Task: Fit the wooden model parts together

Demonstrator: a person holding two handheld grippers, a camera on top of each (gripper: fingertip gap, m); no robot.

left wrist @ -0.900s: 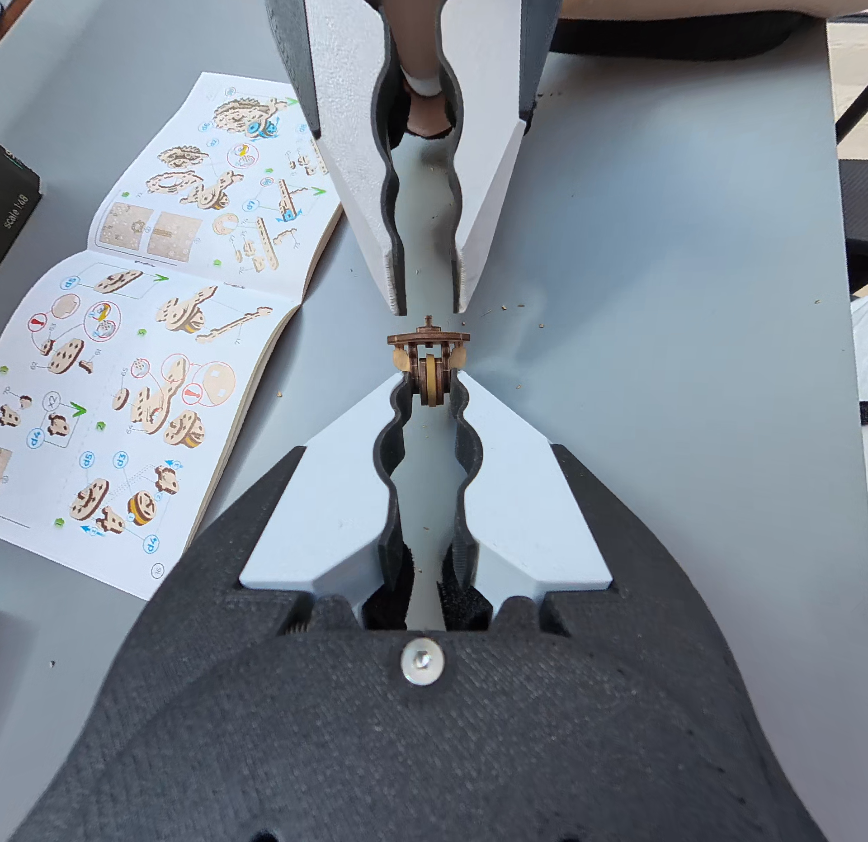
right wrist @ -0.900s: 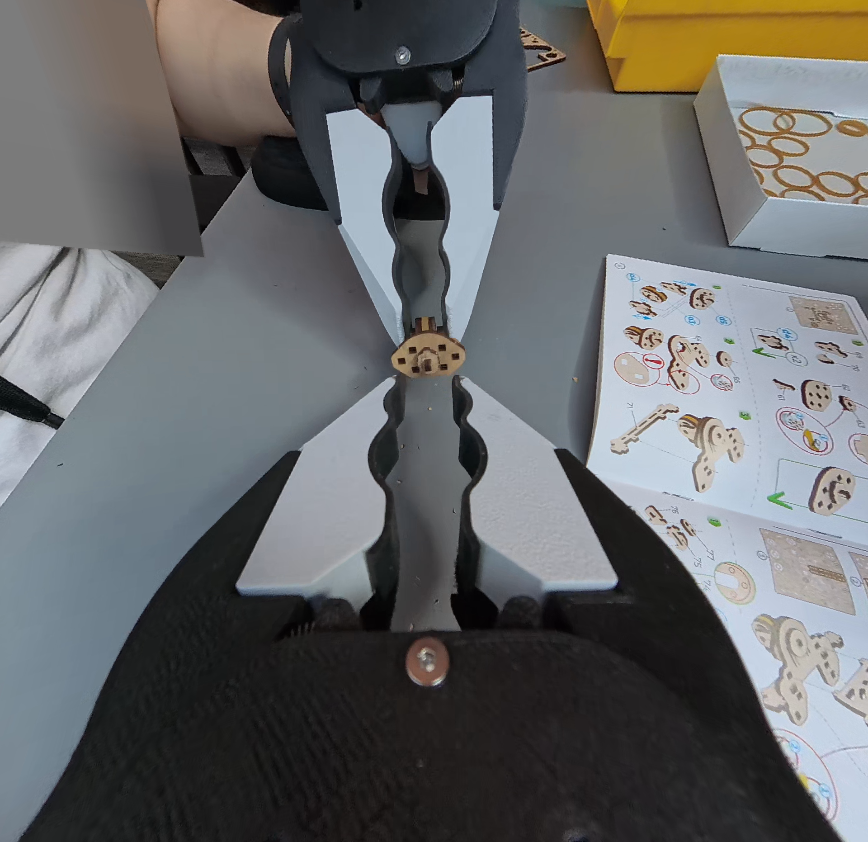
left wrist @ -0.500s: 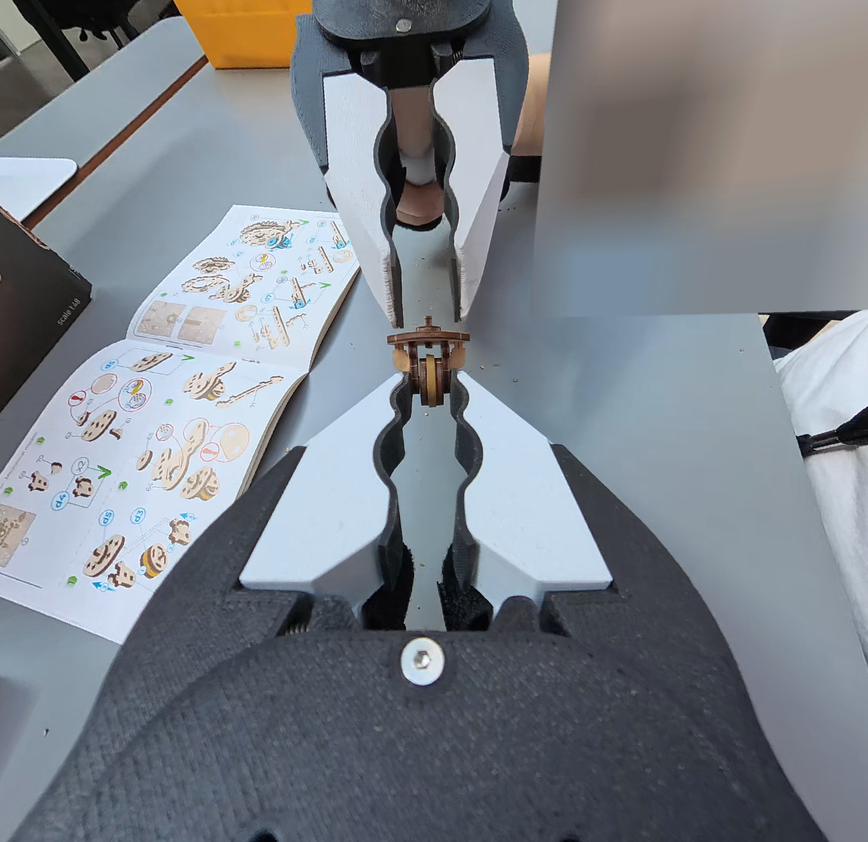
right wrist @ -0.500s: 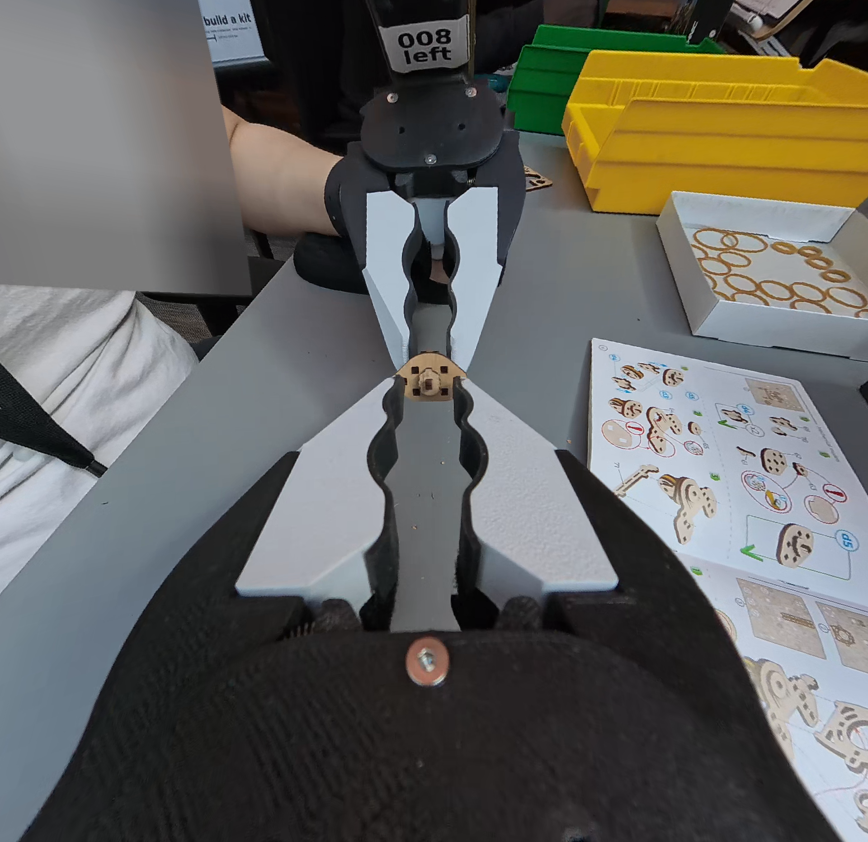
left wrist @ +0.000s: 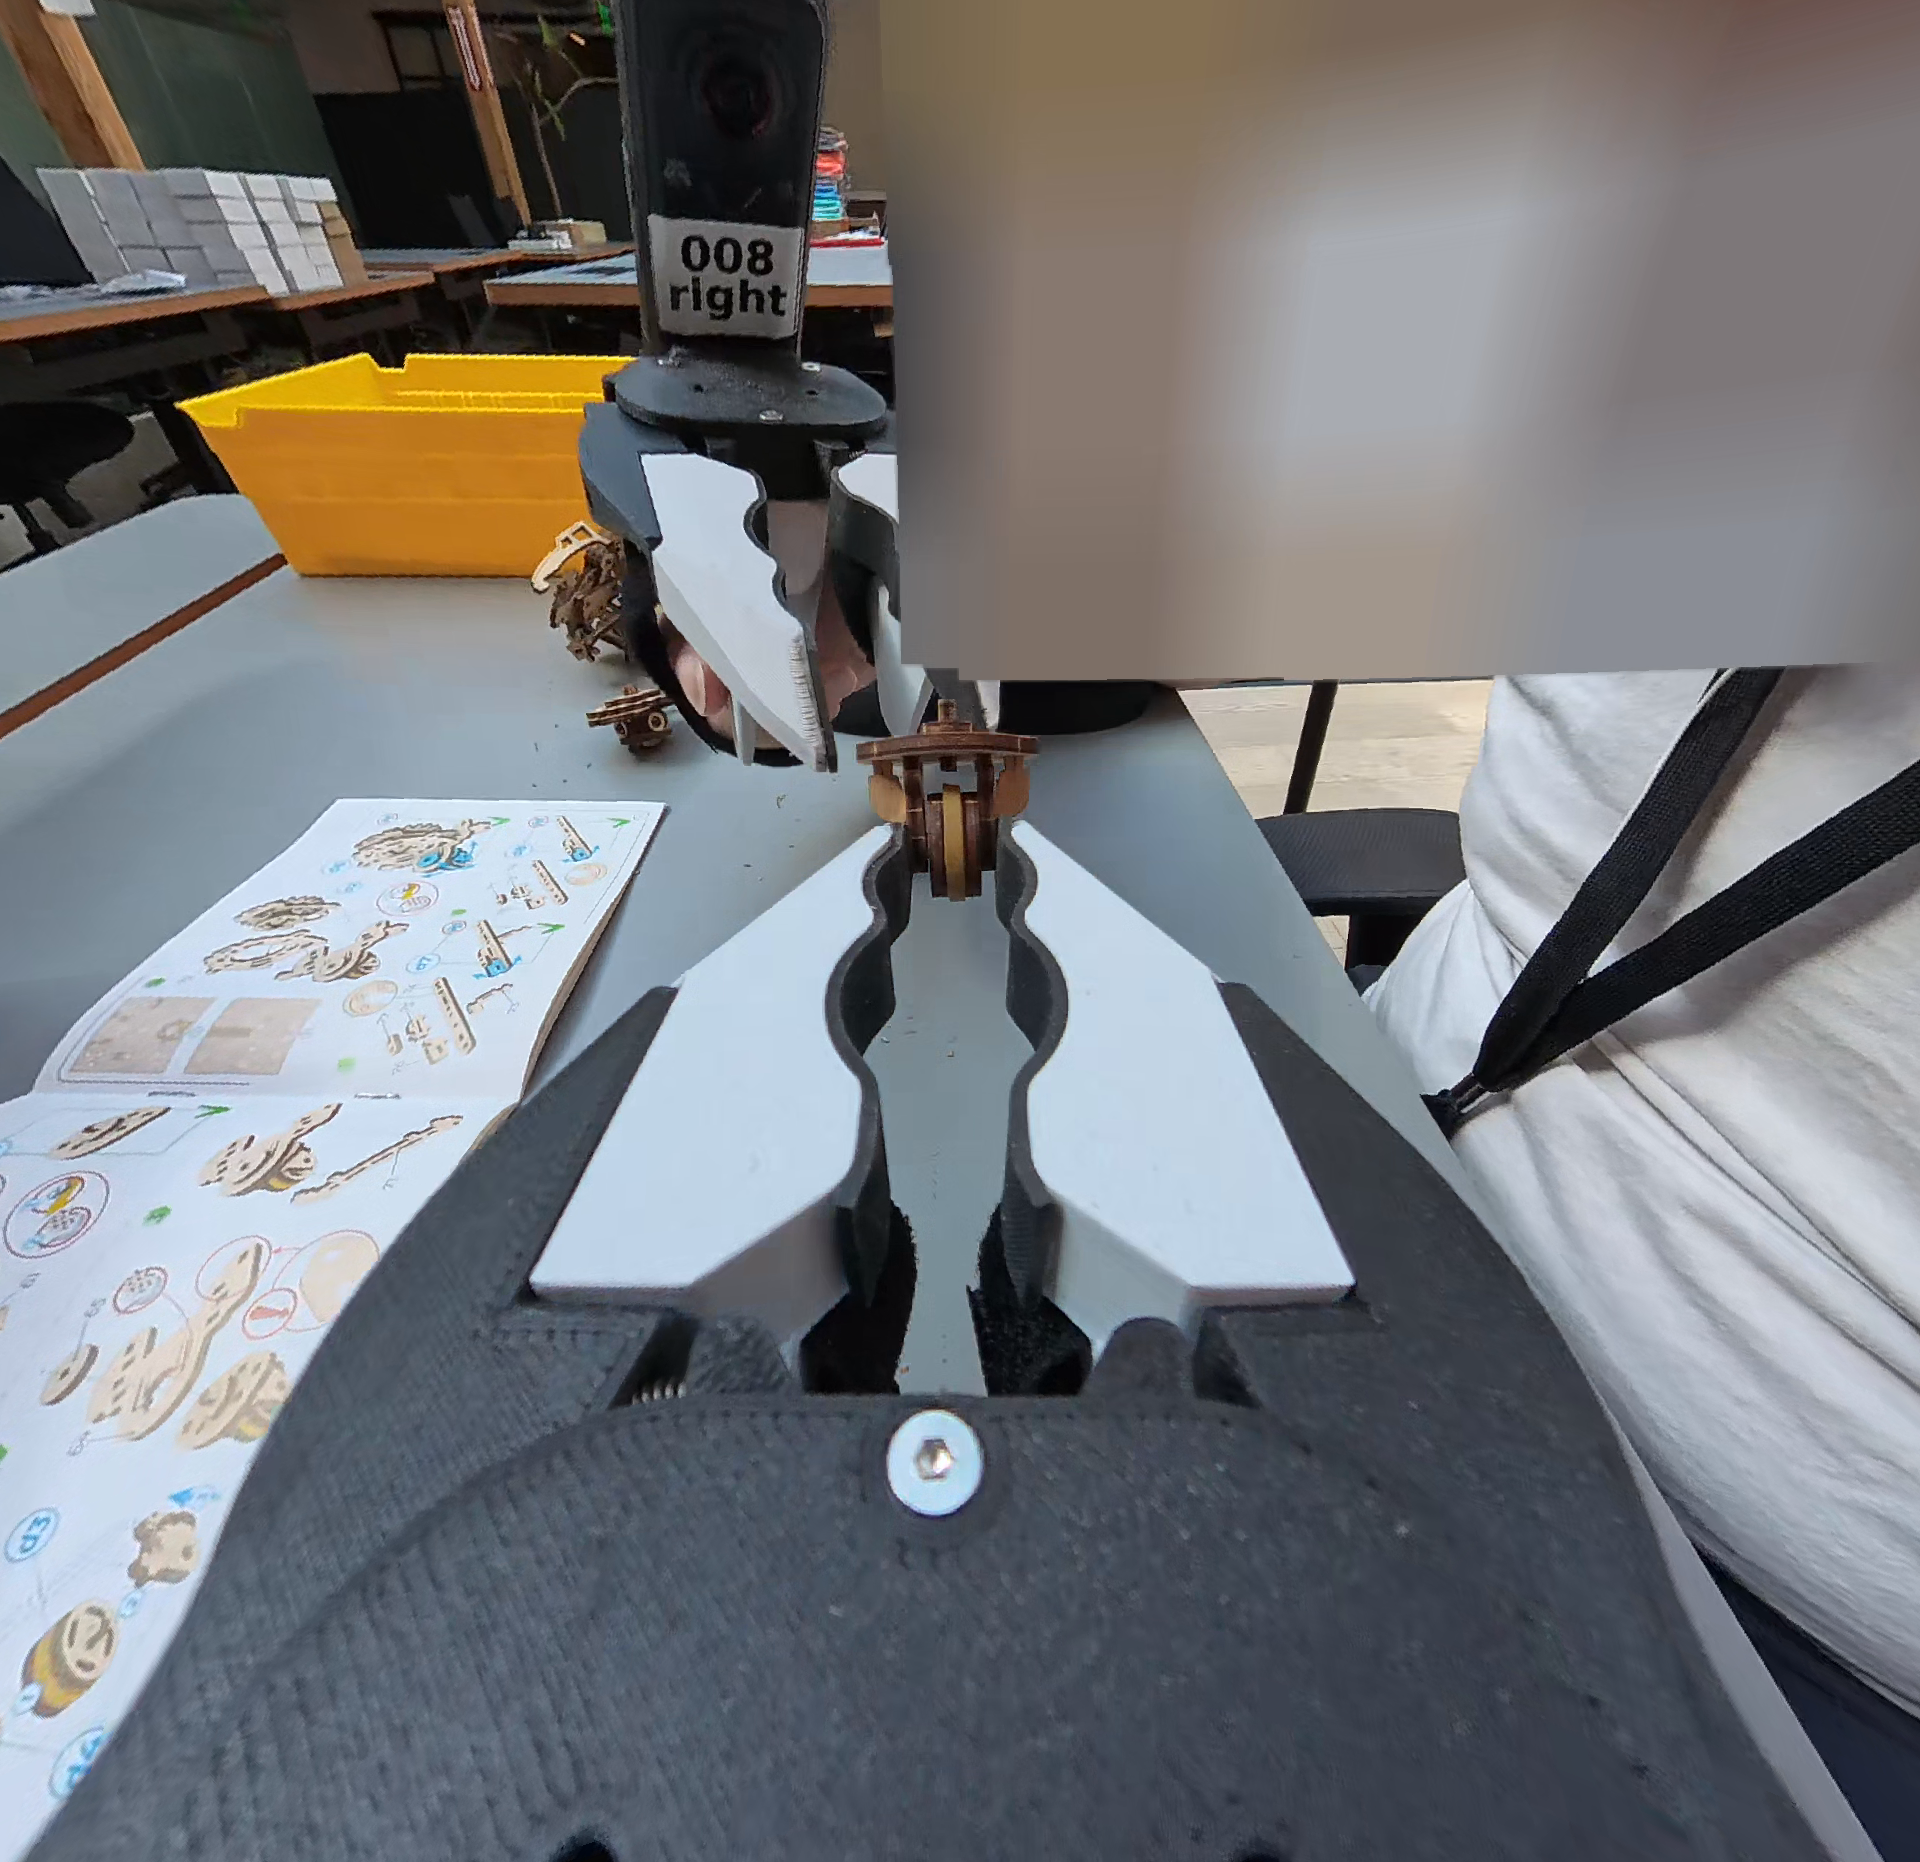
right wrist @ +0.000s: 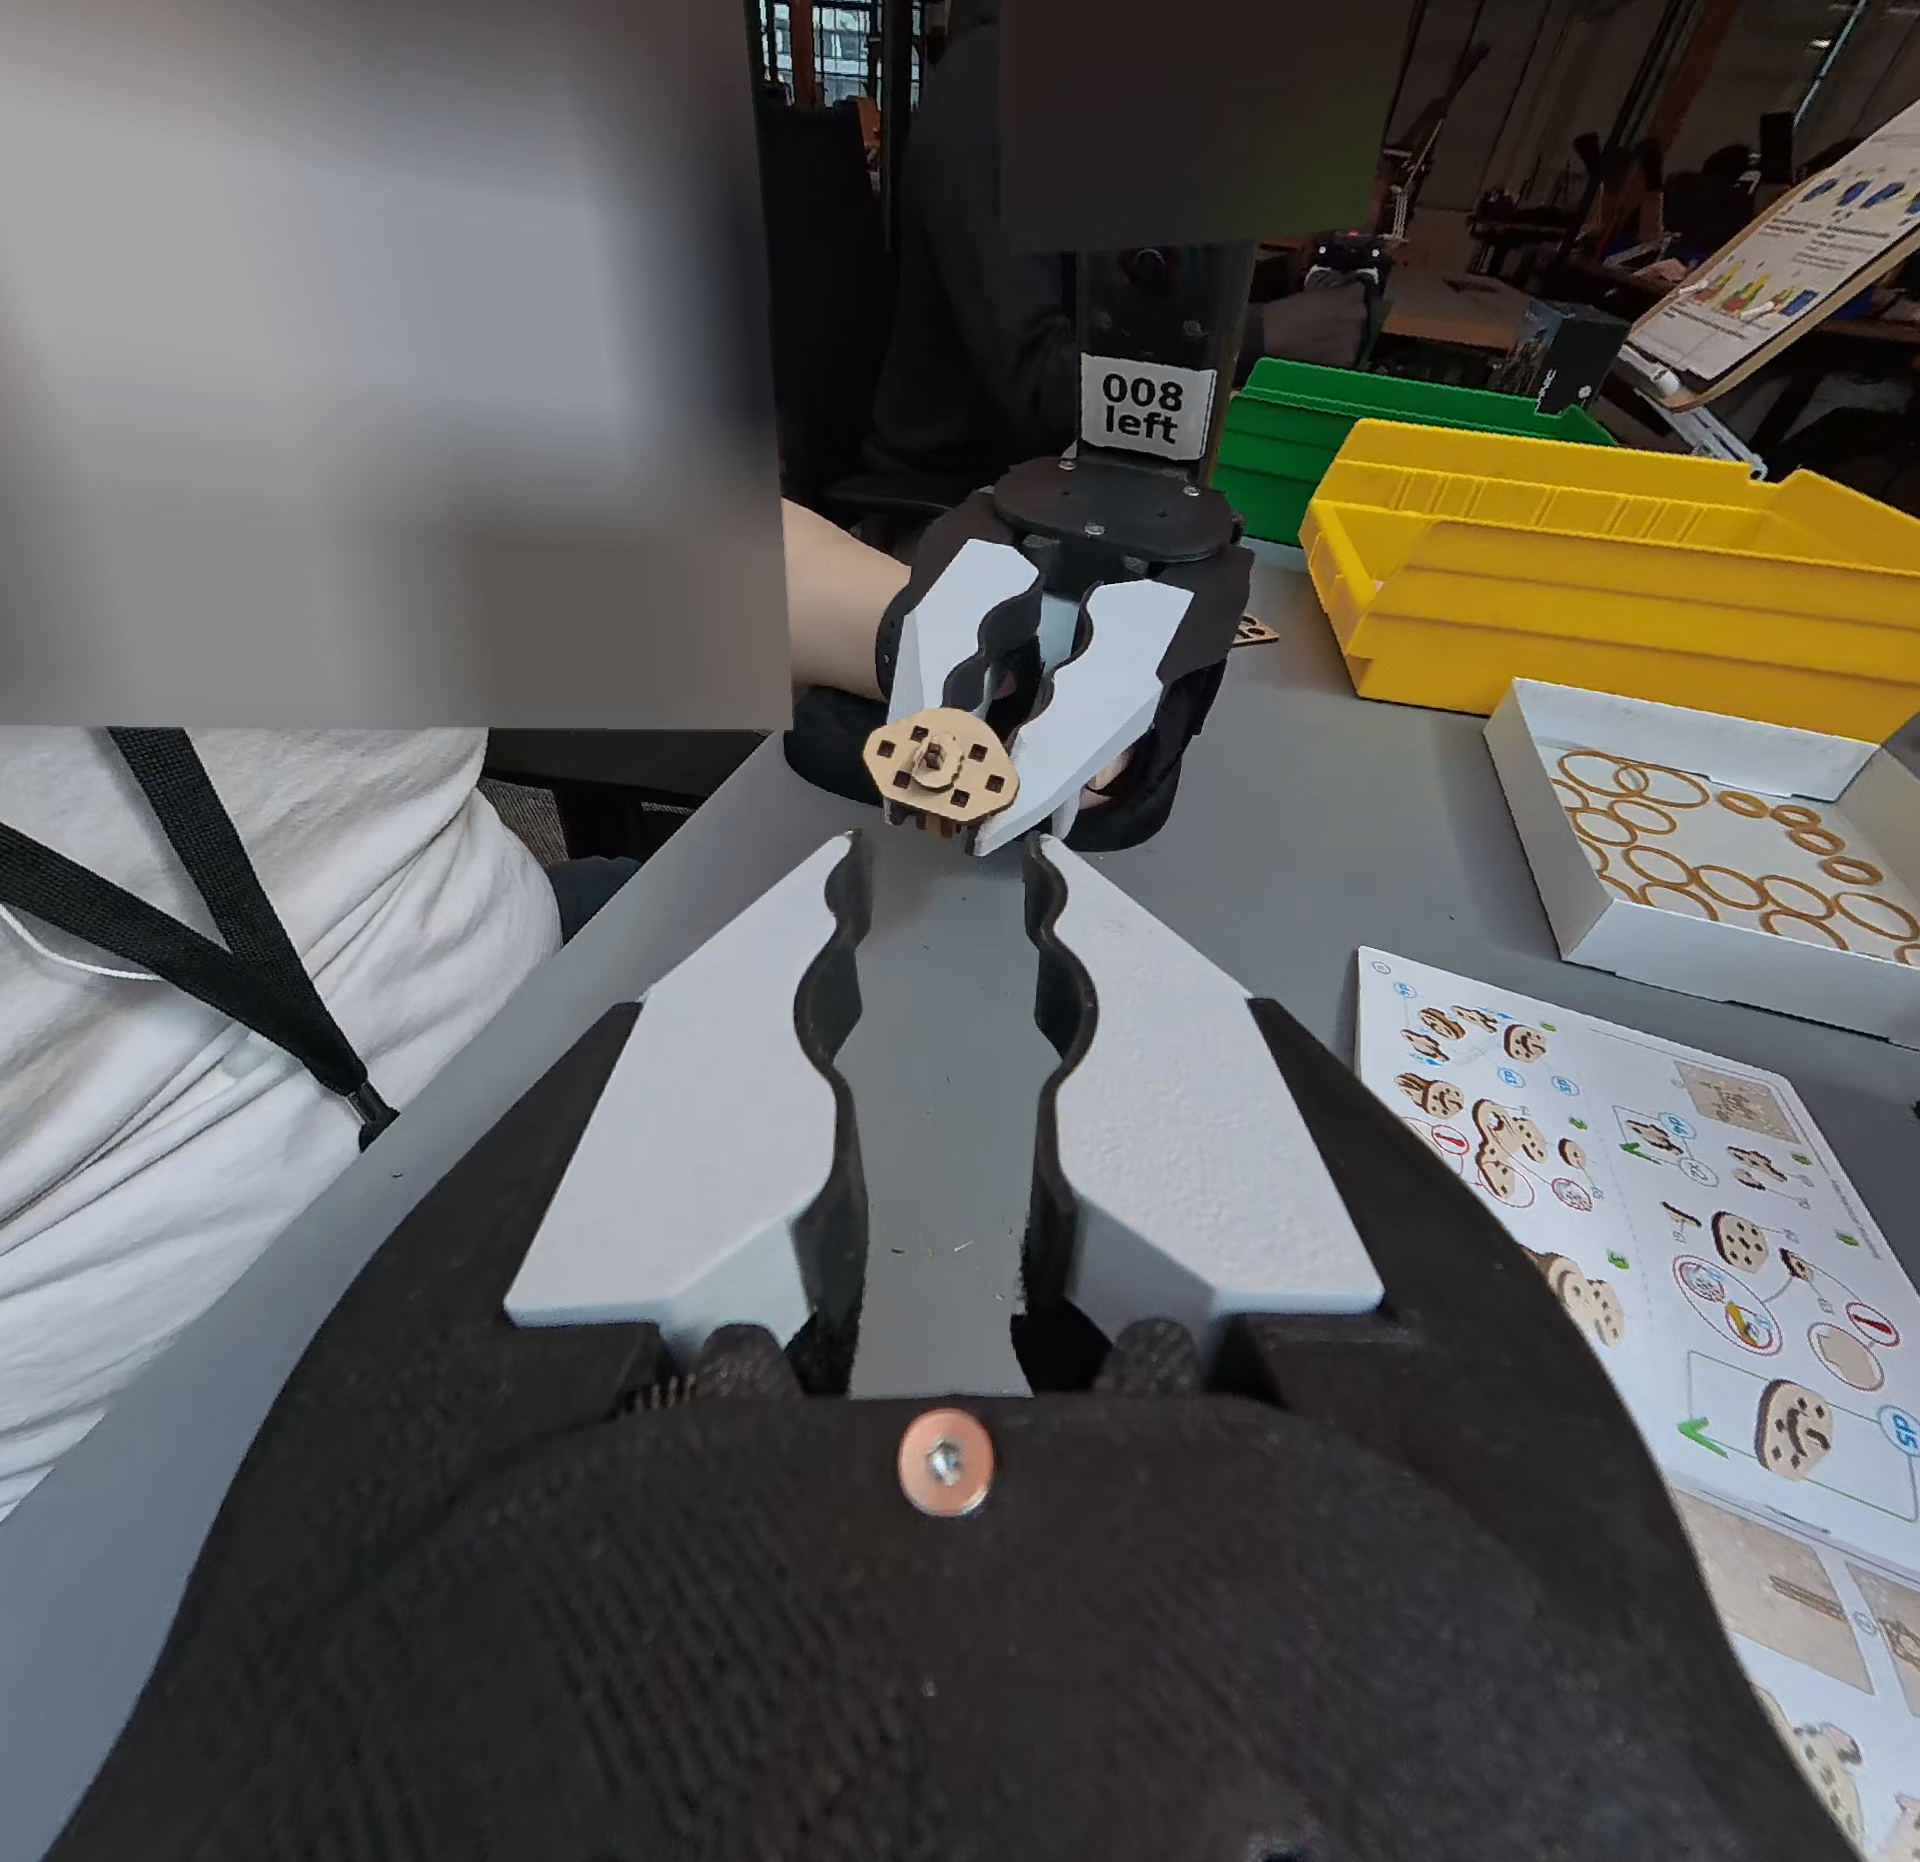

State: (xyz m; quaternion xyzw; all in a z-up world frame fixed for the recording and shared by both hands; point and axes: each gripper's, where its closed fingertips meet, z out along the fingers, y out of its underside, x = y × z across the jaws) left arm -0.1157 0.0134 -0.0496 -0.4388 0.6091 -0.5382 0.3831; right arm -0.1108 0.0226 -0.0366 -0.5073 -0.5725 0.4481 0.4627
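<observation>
My left gripper [left wrist: 948,846] is shut on a small wooden assembly [left wrist: 948,794]: a pale wheel between brown side pieces under a plate with a peg on top. It holds the assembly above the grey table [left wrist: 364,690]. In the right wrist view the assembly [right wrist: 940,773] shows its pale holed plate at the tip of the left gripper [right wrist: 951,820]. My right gripper [right wrist: 945,846] is open and empty, with its tips just short of that plate. In the left wrist view the right gripper [left wrist: 868,737] hangs tilted just left of and behind the assembly.
An open instruction booklet [left wrist: 312,981] [right wrist: 1662,1241] lies on the table. Yellow bins [left wrist: 416,462] [right wrist: 1610,586], a green bin [right wrist: 1351,410] and a white tray of wooden rings [right wrist: 1714,856] stand at the back. Two wooden subassemblies [left wrist: 587,597] [left wrist: 629,716] lie near the bin. A person in white [left wrist: 1662,1085] sits at the table's edge.
Both grippers have tilted up and drawn apart. The right gripper's jaws have widened and it now stands off to one side of the assembly. The left gripper still holds the assembly.
</observation>
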